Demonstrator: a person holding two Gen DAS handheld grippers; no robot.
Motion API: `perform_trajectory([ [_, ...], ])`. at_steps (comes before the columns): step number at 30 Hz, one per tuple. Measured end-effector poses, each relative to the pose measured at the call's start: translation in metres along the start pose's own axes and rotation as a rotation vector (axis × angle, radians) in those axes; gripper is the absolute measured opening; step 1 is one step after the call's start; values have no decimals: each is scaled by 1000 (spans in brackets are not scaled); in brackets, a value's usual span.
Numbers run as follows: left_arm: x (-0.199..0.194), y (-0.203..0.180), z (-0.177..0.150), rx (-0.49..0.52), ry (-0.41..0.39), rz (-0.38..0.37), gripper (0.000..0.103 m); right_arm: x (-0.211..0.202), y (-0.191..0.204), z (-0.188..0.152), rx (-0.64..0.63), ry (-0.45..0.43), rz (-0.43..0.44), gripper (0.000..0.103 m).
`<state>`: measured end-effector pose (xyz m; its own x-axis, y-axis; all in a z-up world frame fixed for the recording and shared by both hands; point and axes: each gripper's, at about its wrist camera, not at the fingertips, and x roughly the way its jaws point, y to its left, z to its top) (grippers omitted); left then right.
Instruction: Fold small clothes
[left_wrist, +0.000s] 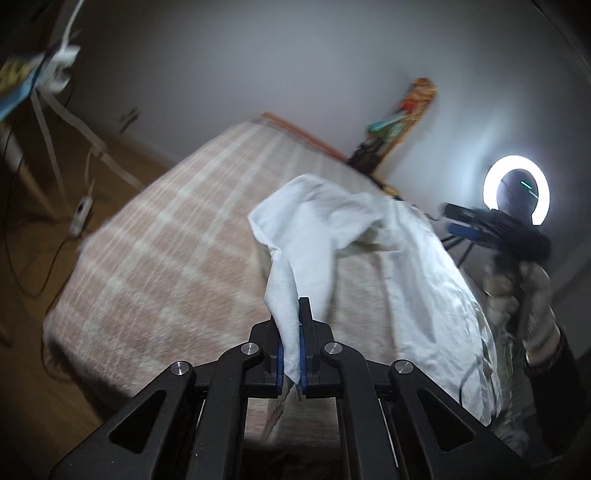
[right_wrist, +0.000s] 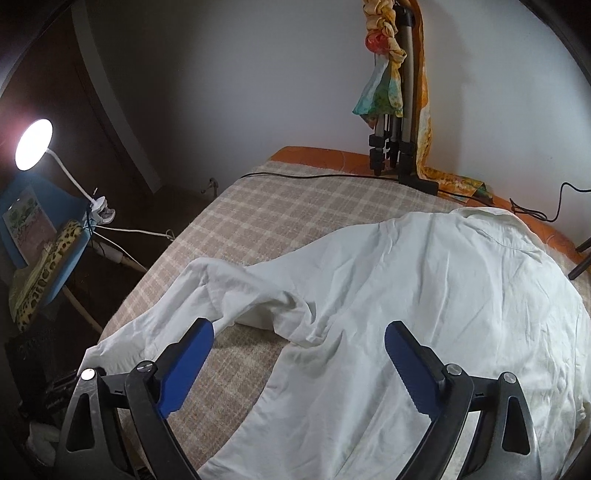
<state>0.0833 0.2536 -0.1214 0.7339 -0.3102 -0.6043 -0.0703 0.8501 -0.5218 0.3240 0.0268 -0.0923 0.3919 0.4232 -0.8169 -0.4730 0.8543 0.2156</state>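
At far left in the right wrist view, one round desk lamp (right_wrist: 34, 144) glows, clipped beside one leopard-print bundle (right_wrist: 44, 273). Next comes one bed under a checked blanket (right_wrist: 295, 206), with one black cable (right_wrist: 314, 176) running along its far edge. One white shirt (right_wrist: 424, 280) lies spread on the blanket, one sleeve (right_wrist: 221, 280) stretched out to the left. The right gripper (right_wrist: 299, 332) hovers over it, its two blue pads spread wide, nothing between them. Behind stands one folded tripod (right_wrist: 395, 110) draped with one colourful scarf (right_wrist: 380, 74).

In the left wrist view, the left gripper (left_wrist: 291, 325) has its two pads pressed together, pinching a strip of the shirt (left_wrist: 406, 266) lifted off the blanket (left_wrist: 166, 240). At far right, one ring light (left_wrist: 517, 192) shines behind a gloved hand (left_wrist: 517, 291).
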Motion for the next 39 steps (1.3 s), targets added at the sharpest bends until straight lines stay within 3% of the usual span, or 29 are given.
perform_trajectory([
  [6,-24,-53,-10,188,-48,-126,4,47,4,47,42,115,106,95],
  [8,-26,-66,-17,245,-43,-164,4,67,4,61,63,158,105,93],
  [12,-16,-86,-38,332,41,-231,4,114,0,74,140,293,88,83],
  [15,-4,-96,-53,365,123,-270,4,138,-2,72,185,374,108,81],
  [22,-1,-110,-78,446,198,-283,4,142,-9,70,218,396,166,80],
  [23,-1,-113,-80,464,201,-279,4,141,-9,70,196,391,142,73],
  [24,-2,-114,-80,477,198,-274,4,139,-10,69,172,387,112,49],
  [26,-4,-119,-80,505,192,-263,4,137,-17,67,166,400,91,19],
  [29,-9,-122,-75,528,168,-252,4,122,-33,66,192,347,86,3],
  [34,-11,-146,-82,632,147,-252,4,72,-60,75,204,214,120,0],
  [39,3,-174,-116,774,211,-273,4,42,-95,63,240,149,100,0],
])
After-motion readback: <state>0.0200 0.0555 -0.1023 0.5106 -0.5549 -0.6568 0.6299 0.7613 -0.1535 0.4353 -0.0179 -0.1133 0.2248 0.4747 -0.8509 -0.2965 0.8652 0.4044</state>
